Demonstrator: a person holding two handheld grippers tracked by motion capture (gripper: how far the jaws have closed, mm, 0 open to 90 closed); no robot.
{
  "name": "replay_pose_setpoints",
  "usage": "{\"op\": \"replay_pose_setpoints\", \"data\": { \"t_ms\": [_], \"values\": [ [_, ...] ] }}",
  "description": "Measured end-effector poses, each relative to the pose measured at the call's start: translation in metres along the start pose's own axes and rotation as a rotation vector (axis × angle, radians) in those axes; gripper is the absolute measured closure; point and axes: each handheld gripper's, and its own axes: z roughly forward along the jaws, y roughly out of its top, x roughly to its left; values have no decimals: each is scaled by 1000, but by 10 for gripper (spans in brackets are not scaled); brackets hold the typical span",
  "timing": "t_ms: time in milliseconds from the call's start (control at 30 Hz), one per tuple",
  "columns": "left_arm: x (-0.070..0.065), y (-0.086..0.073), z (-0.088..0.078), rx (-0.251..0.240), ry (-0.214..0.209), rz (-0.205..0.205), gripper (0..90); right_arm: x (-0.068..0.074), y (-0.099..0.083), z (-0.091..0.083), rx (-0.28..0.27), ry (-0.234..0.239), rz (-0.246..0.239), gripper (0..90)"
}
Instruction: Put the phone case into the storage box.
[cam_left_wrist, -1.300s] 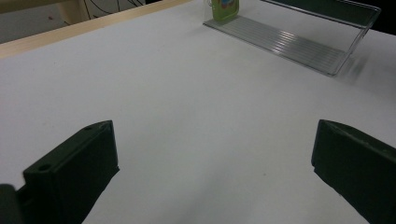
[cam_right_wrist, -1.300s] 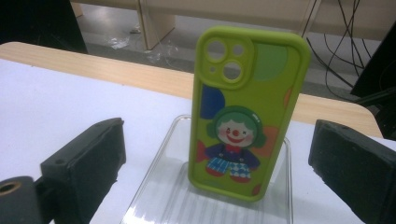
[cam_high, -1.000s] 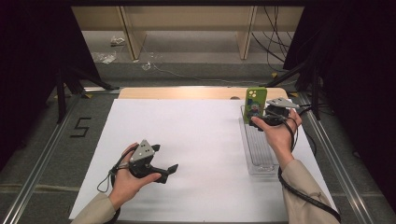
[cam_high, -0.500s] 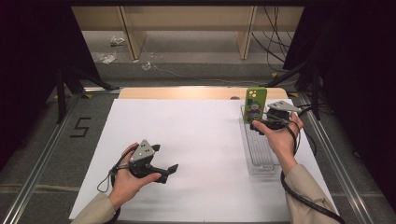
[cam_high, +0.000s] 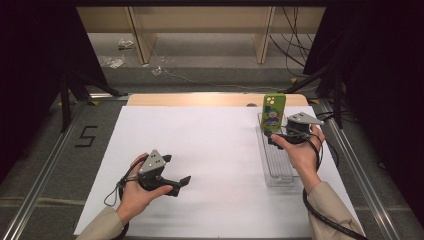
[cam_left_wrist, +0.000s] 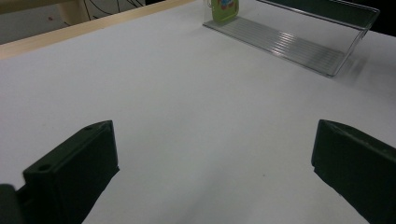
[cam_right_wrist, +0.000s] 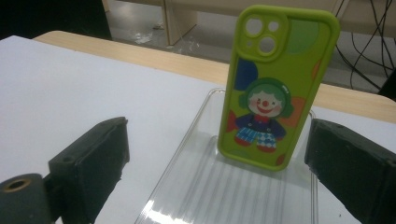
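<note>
Leftmost in the high view, the left gripper (cam_high: 177, 182) is held low over the white sheet (cam_high: 200, 150) covering the table, near its front edge, gripped by the person's left hand (cam_high: 134, 192). Its jaws are spread wide — in the left gripper view they are seen far apart with bare white sheet between them, and nothing is pinched.

Further right, a clear plastic tray (cam_high: 280, 175) lies lengthwise on the sheet, near the right edge. At the tray's far end a green phone case (cam_high: 273, 113) is stood upright, its back printed with a clown figure and its camera cut-outs at the top. In the left gripper view the tray (cam_left_wrist: 299, 46) and the bottom of the case (cam_left_wrist: 224, 9) are seen well away, at the top of the picture.

Rightmost, the right gripper (cam_high: 280, 137) is held by the right hand (cam_high: 300, 152) over the tray, just behind the case. Its jaws are also spread — in the right gripper view the case (cam_right_wrist: 275, 84) is seen beyond them, untouched, its foot resting inside the ribbed tray (cam_right_wrist: 210, 186).
</note>
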Motion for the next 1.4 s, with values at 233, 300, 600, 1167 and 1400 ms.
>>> {"op": "replay_pose_setpoints", "data": {
  "t_ms": [233, 300, 600, 1167, 1400],
  "values": [
    [0, 0, 0, 0, 1, 1, 0, 3, -4, -4, 2, 32, -4, 86],
    [0, 0, 0, 1, 1, 1, 0, 4, -5, -5, -2, 38, -11, 88],
    [0, 0, 0, 1, 1, 2, 0, 10, -8, -9, -4, 63, -17, 89],
    [0, 0, 0, 0, 2, 1, 0, 19, -11, -19, -22, 139, -38, 99],
    [0, 0, -1, 1, 2, 2, 0, 22, -13, -24, -30, 170, -44, 100]
  ]
}}
